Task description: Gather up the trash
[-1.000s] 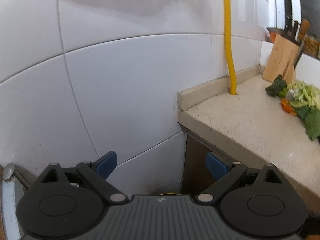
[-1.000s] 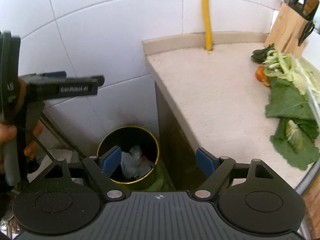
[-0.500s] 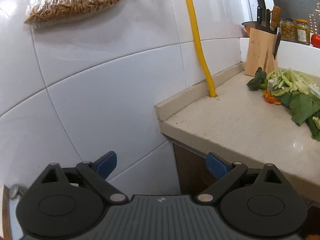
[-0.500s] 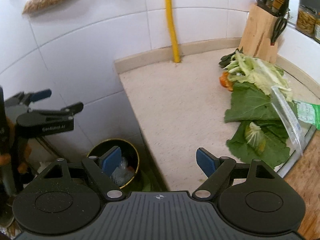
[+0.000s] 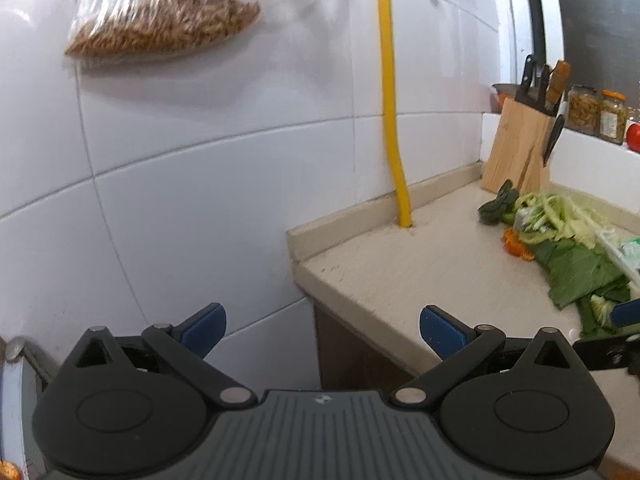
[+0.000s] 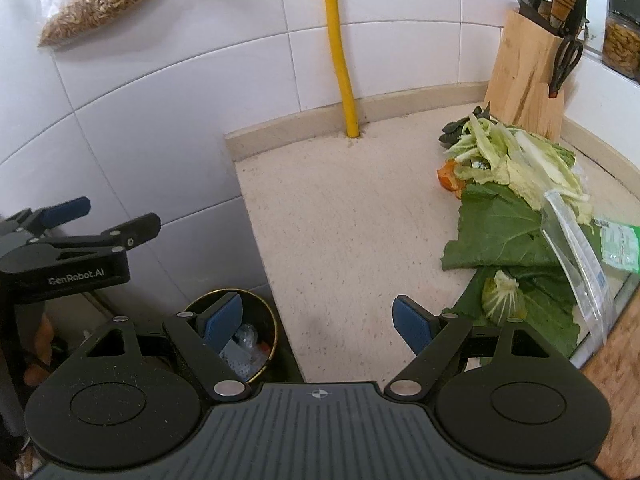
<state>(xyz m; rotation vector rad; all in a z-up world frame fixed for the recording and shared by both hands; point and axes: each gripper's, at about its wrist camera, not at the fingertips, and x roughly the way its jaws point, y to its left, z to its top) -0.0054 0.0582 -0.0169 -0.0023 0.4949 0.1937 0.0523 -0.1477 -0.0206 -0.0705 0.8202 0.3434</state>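
Vegetable scraps [image 6: 516,208] lie heaped on the beige counter [image 6: 340,220], with green leaves, pale cabbage strips and orange peel [image 6: 450,178]. A clear plastic bag [image 6: 576,248] and a green wrapper [image 6: 618,244] rest on the pile. The scraps [image 5: 568,248] also show at the right of the left wrist view. Below the counter's left end stands a gold-rimmed bin [image 6: 274,334] with trash inside. My right gripper [image 6: 318,322] hangs open above the counter edge, empty. My left gripper [image 5: 323,326] faces the tiled wall beside the counter, its jaws opening, with nothing between them. It [image 6: 104,218] shows at the left.
A wooden knife block [image 6: 528,80] stands behind the scraps. A yellow pipe [image 6: 340,60] runs up the wall from the counter's back. A bag of dried food [image 6: 100,4] hangs on the tiles. Jars [image 5: 596,114] line a ledge. A wooden board [image 6: 616,360] lies at the right.
Both views have swung right and upward. The counter and scraps have come further into view, the bin has slid to the lower left, and the left jaws have widened slightly.
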